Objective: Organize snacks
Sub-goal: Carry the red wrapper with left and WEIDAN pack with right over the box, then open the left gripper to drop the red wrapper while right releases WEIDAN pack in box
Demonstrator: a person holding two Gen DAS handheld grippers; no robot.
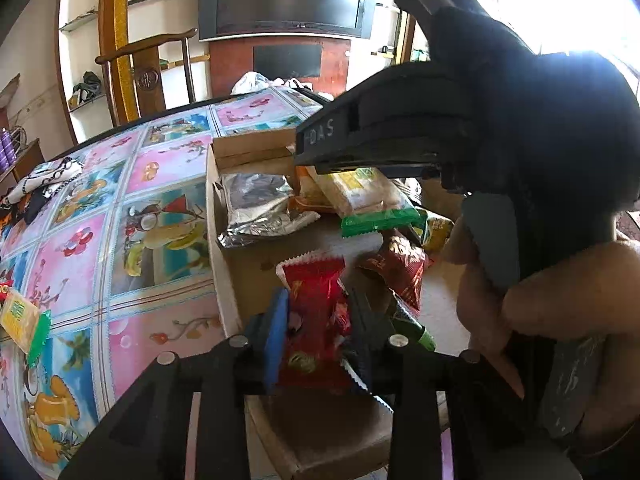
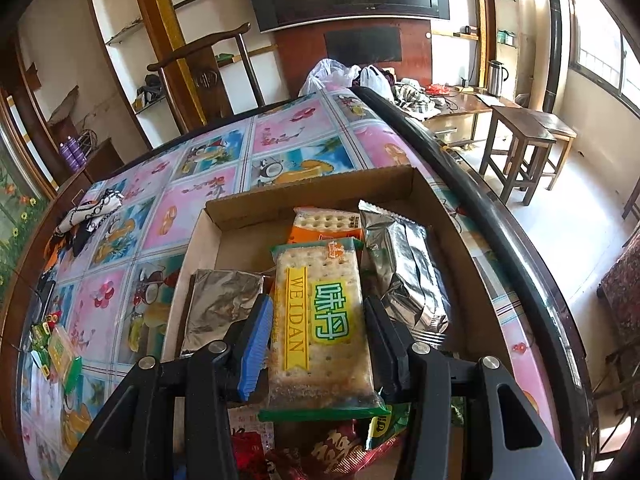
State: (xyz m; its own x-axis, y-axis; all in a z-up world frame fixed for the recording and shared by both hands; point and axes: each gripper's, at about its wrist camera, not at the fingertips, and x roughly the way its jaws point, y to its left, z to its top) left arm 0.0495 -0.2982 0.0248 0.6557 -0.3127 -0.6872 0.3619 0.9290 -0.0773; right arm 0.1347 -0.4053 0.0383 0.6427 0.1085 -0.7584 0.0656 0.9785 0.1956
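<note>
1. Cardboard tray (image 2: 312,184): shallow open box on the worktop (image 2: 224,184), near its dark curved edge. It serves as the collecting place for the snacks; most packets already lie inside it.

2. Left claw (image 1: 318,320): poised over the near part of the tray, pointing down into it. A red packet (image 1: 316,304) stands between the blue pad and the black one. The jaws sit narrow, but whether the pads press on the wrapper or have just let go cannot be told. Judged: this packet is being set down among the others.

3. Right claw (image 2: 318,340): jaws part-open around a cracker packet (image 2: 320,312), yellow and green label up, pads against its long sides. Gripped across the narrow width so the flat pack stays level. It hangs just above the tray's contents, seemingly ready for placing.

4. Contents of tray: an orange cracker packet (image 2: 326,224) at the far side, a silver foil bag (image 2: 404,272) to the right, a second foil packet (image 2: 224,304) to the left, dark red wrappers (image 2: 332,452) nearest the claws.

5. Outstanding stock: a cracker packet with green end (image 1: 24,320) lies on the worktop, well apart from the tray, not yet gathered.

6. Incidental: a patterned cloth (image 2: 92,212) on the far left of the worktop; a person's hand (image 1: 552,320) holds the right handle.
</note>
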